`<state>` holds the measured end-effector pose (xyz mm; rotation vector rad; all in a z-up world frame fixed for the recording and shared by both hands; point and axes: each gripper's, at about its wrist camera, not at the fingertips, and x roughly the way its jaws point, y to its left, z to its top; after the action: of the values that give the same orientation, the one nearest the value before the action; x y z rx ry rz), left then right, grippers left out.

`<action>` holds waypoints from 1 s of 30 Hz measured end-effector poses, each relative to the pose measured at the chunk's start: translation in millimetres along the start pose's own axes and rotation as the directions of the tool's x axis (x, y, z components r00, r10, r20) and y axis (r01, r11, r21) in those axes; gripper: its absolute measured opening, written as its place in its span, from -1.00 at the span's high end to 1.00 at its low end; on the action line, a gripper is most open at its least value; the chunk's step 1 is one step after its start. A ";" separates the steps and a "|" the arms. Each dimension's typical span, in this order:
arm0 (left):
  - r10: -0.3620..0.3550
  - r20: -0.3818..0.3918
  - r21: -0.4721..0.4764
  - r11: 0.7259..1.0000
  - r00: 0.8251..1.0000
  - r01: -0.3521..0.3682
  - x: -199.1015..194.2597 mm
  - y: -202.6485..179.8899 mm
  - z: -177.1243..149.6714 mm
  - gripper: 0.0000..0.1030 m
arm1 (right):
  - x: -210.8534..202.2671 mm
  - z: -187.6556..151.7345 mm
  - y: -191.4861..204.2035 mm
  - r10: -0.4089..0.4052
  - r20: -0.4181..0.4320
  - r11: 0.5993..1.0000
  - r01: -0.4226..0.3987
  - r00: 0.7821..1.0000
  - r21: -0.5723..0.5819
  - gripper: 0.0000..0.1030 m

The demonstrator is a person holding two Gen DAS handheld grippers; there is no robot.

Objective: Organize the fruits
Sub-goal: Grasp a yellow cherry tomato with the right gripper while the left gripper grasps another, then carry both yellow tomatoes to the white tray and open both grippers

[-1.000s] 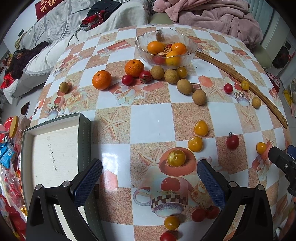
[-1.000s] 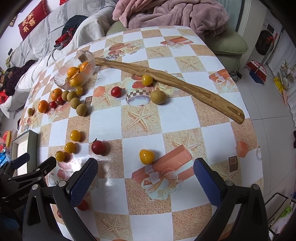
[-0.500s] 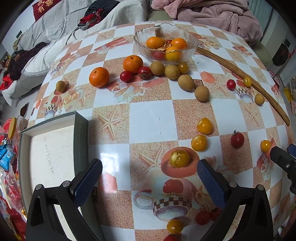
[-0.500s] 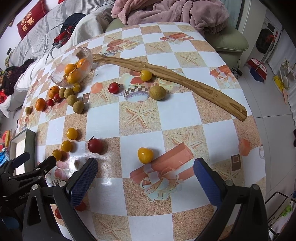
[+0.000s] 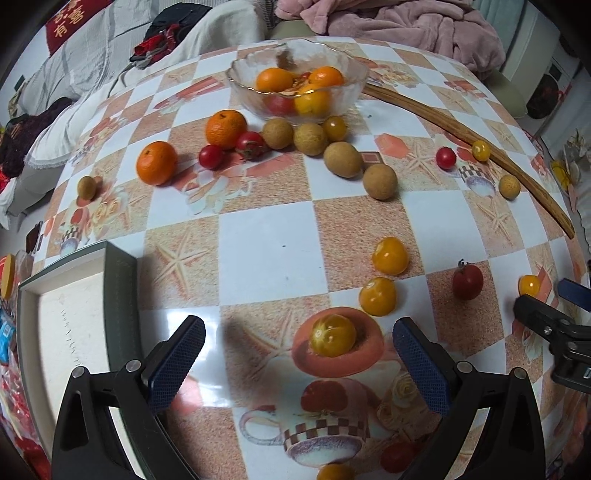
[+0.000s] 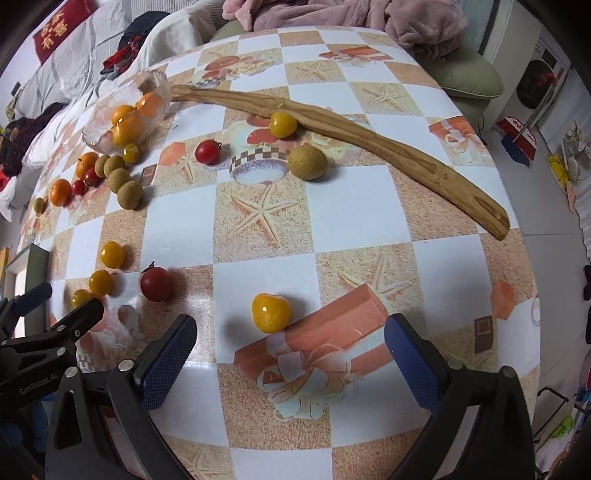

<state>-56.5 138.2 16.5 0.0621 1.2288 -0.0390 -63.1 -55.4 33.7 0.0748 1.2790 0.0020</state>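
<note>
Fruit lies scattered over a checkered tablecloth. A glass bowl (image 5: 295, 107) at the far side holds oranges and tomatoes. Two oranges (image 5: 226, 127), red tomatoes and brown longans (image 5: 342, 159) sit just in front of it. My left gripper (image 5: 297, 362) is open, and a yellow tomato (image 5: 332, 334) lies on the table just ahead of the gap between its fingers. My right gripper (image 6: 290, 360) is open too, with another yellow tomato (image 6: 270, 312) just ahead of its fingers. A red tomato (image 6: 156, 283) rests to the left of that one.
A grey open box (image 5: 118, 291) with a pale inside stands at the table's near left. A long curved wooden stick (image 6: 351, 129) runs across the far right. A pink blanket (image 5: 406, 22) and sofa lie beyond the table. The table edge drops off at right.
Both grippers have moved forward and lower toward the table; the yellow tomatoes now sit closer to each gripper's fingers. No fruit has shifted.
</note>
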 end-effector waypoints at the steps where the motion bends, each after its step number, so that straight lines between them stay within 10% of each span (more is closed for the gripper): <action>1: 0.000 0.001 0.007 1.000 1.000 0.000 0.9 -1.6 -0.1 -0.77 | 1.6 0.5 0.8 0.001 -0.003 1.000 -0.001 1.000 -0.005 -0.85; 9: -0.033 -0.021 0.006 0.999 0.999 0.033 5.6 -4.9 0.3 -0.57 | 9.0 2.4 13.6 -0.055 0.010 0.995 0.056 0.998 -0.080 -0.58; 17: -0.087 -0.007 0.039 0.995 0.996 0.088 -2.8 -14.1 -2.3 0.19 | 1.3 1.4 24.5 -0.022 0.029 0.991 0.025 0.999 -0.131 0.57; 19: -0.125 -0.012 0.038 0.991 0.992 0.125 -4.9 -14.4 -2.3 0.54 | 1.1 2.2 20.2 0.008 0.022 0.995 -0.006 1.000 -0.095 0.57; 30: -0.190 0.001 -0.029 0.981 0.982 0.190 -21.5 7.2 -9.3 0.54 | -14.8 -5.0 12.0 0.119 -0.002 0.993 -0.119 0.993 0.014 0.57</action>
<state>-72.0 146.0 33.9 -0.0803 1.2336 -0.1875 -71.7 -43.9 47.1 0.1629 1.2760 0.0964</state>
